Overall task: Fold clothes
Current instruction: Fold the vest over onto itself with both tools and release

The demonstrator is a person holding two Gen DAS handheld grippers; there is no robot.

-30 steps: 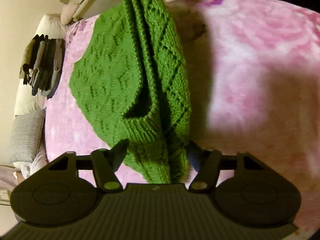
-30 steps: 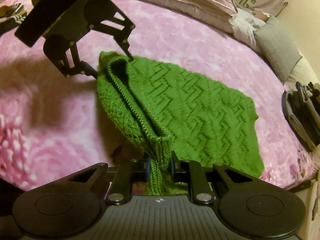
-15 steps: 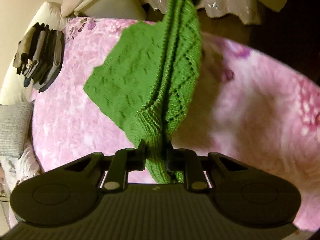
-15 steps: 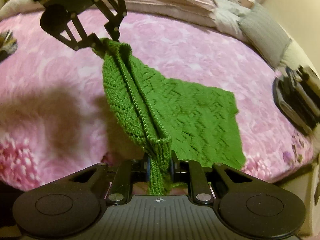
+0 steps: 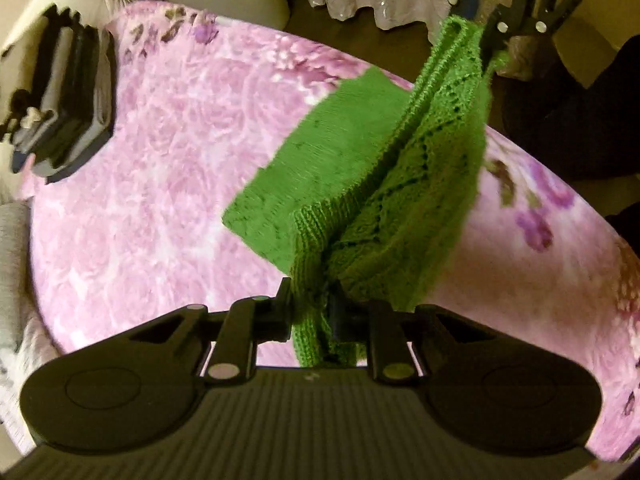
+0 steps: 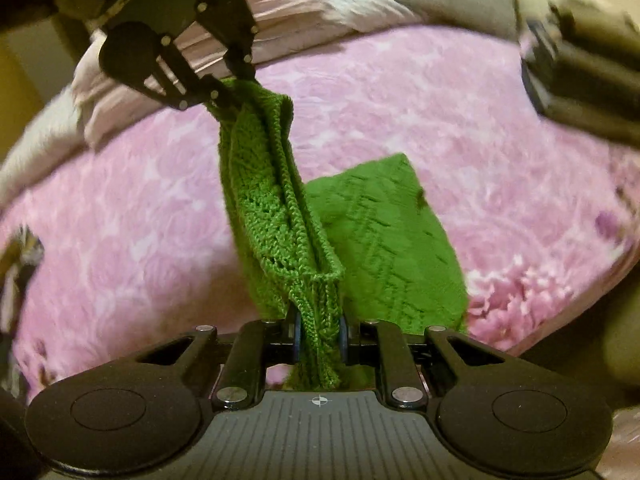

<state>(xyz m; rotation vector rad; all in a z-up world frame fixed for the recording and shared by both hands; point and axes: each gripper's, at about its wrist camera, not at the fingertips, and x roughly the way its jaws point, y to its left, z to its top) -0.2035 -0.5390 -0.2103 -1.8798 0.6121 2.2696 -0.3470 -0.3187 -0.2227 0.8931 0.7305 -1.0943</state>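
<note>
A green knitted garment (image 5: 360, 184) hangs stretched between my two grippers above a pink flowered bedspread (image 5: 168, 184). My left gripper (image 5: 310, 312) is shut on one ribbed corner of it. In the same view the right gripper (image 5: 490, 46) pinches the far corner at top right. In the right wrist view my right gripper (image 6: 320, 338) is shut on the knit's (image 6: 280, 216) ribbed edge, and the left gripper (image 6: 228, 100) grips the other end at upper left. The garment's lower part (image 6: 388, 240) droops toward the bed, blurred.
A stack of dark folded clothes (image 5: 64, 92) lies at the bed's left edge, seen also as a dark stack (image 6: 580, 92) at right. Pink and grey pillows (image 6: 288, 8) line the far side. A person's dark trouser leg (image 5: 580, 112) stands beside the bed.
The left gripper closed on the garment's corner. Both grippers then rose and swung sideways, lifting the green knit off the bedspread until it hangs between them.
</note>
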